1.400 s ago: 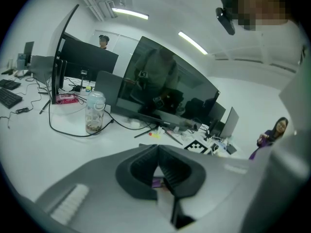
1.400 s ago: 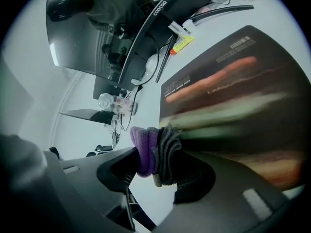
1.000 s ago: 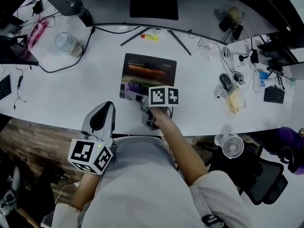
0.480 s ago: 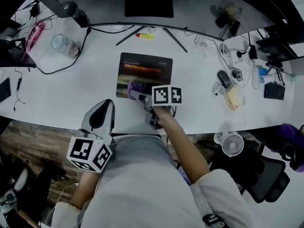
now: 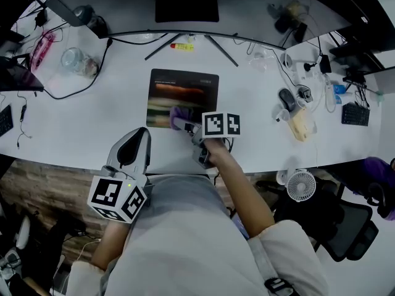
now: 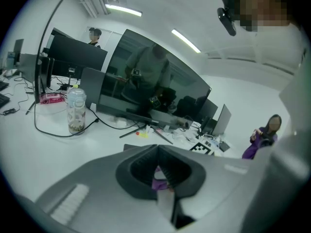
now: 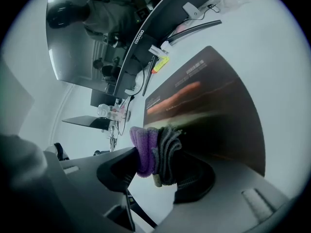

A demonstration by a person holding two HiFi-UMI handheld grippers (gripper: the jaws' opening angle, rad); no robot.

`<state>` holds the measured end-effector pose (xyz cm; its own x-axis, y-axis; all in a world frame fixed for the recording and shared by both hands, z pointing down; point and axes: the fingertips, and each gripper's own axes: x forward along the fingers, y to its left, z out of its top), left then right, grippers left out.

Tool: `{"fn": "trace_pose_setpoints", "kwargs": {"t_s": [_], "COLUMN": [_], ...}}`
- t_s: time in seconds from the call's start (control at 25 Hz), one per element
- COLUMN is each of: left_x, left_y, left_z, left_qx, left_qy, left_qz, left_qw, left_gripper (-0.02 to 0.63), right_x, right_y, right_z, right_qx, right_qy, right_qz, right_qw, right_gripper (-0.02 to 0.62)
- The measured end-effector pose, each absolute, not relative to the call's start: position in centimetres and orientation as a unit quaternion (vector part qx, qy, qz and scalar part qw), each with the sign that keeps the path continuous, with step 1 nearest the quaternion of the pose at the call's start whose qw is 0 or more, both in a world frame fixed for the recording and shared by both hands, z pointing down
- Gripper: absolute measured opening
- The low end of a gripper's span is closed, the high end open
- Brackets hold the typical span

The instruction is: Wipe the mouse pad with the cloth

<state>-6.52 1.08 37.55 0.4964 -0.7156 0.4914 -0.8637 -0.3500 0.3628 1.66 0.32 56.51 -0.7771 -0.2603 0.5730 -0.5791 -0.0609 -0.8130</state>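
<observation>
A dark mouse pad (image 5: 182, 94) lies on the white desk (image 5: 92, 122) in front of the monitor. My right gripper (image 5: 189, 127) is shut on a folded purple and grey cloth (image 5: 179, 115), which rests on the pad's near edge. In the right gripper view the cloth (image 7: 156, 152) bulges out between the jaws of that gripper (image 7: 158, 161), with the mouse pad (image 7: 209, 106) stretching beyond it. My left gripper (image 5: 143, 132) hangs at the desk's near edge, left of the pad. Its jaws meet at the tips of the left gripper (image 6: 157, 148) and hold nothing.
A glass jar (image 5: 69, 59) and a black cable (image 5: 80, 88) are at the far left. A yellow marker (image 5: 180, 45) lies between the monitor stand's legs. A mouse (image 5: 286, 98), cables and small items crowd the right side. A small fan (image 5: 299, 182) stands below the desk edge.
My right gripper has slid the cloth to the right along the near part of the pad. The left gripper has stayed where it was.
</observation>
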Motion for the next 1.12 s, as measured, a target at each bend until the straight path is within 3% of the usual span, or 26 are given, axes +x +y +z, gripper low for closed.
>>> {"fn": "trace_pose_setpoints", "kwargs": {"t_s": [1.12], "left_x": [-2.8], "left_y": [1.0], "left_z": [38.1], "left_qx": [0.829], "left_qy": [-0.455], "left_qz": [0.137], "left_qw": [0.294], "left_gripper": [0.0], "right_x": [9.4], "right_y": [1.7], "right_z": [56.8], "right_qx": [0.337], "right_qy": [-0.654], "right_qz": [0.67], "right_qw": [0.1], "right_gripper": [0.213]}}
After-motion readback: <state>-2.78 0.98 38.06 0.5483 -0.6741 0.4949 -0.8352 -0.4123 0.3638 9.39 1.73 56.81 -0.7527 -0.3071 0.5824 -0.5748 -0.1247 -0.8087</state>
